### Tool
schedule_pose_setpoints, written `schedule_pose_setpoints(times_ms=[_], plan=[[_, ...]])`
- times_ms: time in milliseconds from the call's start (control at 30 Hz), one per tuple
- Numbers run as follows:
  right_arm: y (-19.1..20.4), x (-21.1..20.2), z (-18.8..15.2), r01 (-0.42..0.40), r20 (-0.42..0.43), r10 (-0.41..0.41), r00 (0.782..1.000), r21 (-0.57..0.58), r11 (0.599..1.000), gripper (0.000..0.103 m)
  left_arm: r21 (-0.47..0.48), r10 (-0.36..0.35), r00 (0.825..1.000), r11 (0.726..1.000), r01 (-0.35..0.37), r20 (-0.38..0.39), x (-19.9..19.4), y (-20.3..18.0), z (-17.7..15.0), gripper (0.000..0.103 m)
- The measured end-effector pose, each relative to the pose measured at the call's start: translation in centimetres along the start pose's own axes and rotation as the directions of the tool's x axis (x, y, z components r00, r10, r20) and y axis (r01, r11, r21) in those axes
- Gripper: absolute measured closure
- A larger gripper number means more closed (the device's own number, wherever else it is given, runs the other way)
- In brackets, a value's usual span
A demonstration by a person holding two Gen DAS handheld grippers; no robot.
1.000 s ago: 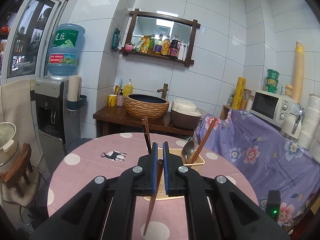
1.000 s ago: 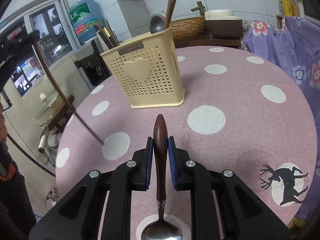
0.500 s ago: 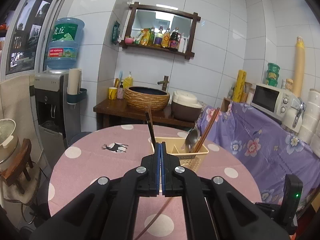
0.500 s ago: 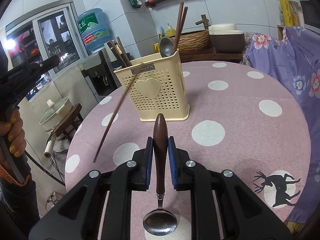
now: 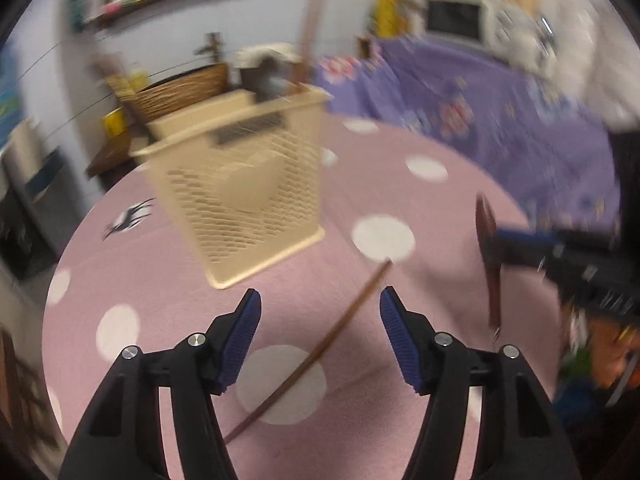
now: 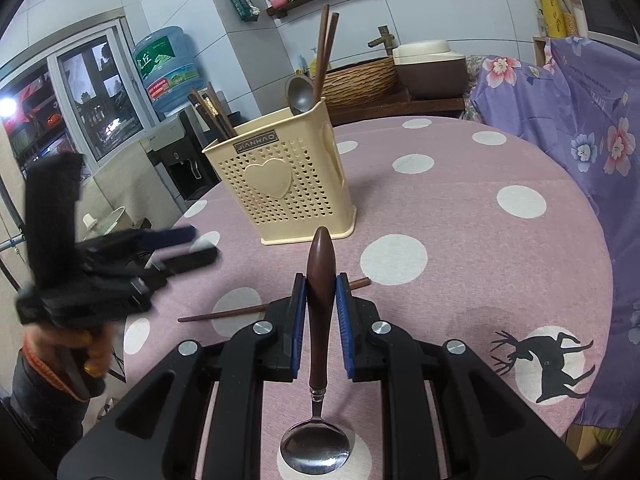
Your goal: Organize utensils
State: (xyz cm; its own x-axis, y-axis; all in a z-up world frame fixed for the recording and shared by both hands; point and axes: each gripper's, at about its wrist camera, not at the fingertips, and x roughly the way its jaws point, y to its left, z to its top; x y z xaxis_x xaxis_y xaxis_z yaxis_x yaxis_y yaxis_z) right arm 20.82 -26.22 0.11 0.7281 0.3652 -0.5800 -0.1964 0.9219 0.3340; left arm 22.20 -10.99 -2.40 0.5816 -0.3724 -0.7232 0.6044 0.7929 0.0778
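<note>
Beside the utensil holder (image 6: 286,184), the opening left gripper (image 5: 320,312) has dropped its chopstick (image 5: 320,356) onto the table, unsorted, while the right gripper (image 6: 320,304) clamps a spoon (image 6: 318,320).

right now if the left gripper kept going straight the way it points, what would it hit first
Probably the chopstick lying on the pink tablecloth, between the opening fingers of the left gripper. The basket stands farther on; blur makes depth uncertain.

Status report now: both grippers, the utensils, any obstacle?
Left gripper opening, empty; chopstick lying on table. Right gripper shut on spoon. Path to holder clear.
</note>
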Motion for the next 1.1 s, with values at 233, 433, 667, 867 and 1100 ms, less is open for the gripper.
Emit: schedule_pose_setpoints(times_ms=[233,433,667,867,1100], plan=[[-0.5,-0.7,-0.1,-0.001,0.007,0.0,1.0,0.014,1.0,0.087,0.235,0.008,0.994,0.972,0.018,-0.112,5.8,-3.4,0.2,0.05],[-1.4,-1.1,-0.2,0.001,0.01,-0.002,1.0,0.031,1.0,0.087,0.184,-0.073,0.986,0.978,0.101,-0.15,8.3,-2.7,0.9,0.065],[-2.5,-1.1,-0.2,0.006,0.012,-0.007,1.0,0.067,0.998,0.087,0.143,-0.157,0.966,0.972,0.189,-0.204,9.8,-2.7,2.4,0.09],[-2.4,-1.2,-0.2,0.006,0.013,-0.006,1.0,0.063,0.998,0.087,0.157,-0.137,0.969,0.973,0.171,-0.206,9.8,-3.5,2.4,0.092],[-2.3,-1.5,-0.2,0.008,0.02,-0.009,1.0,0.059,0.998,0.087,0.09,-0.102,0.99,0.99,0.111,-0.099,7.2,-2.4,2.8,0.095]])
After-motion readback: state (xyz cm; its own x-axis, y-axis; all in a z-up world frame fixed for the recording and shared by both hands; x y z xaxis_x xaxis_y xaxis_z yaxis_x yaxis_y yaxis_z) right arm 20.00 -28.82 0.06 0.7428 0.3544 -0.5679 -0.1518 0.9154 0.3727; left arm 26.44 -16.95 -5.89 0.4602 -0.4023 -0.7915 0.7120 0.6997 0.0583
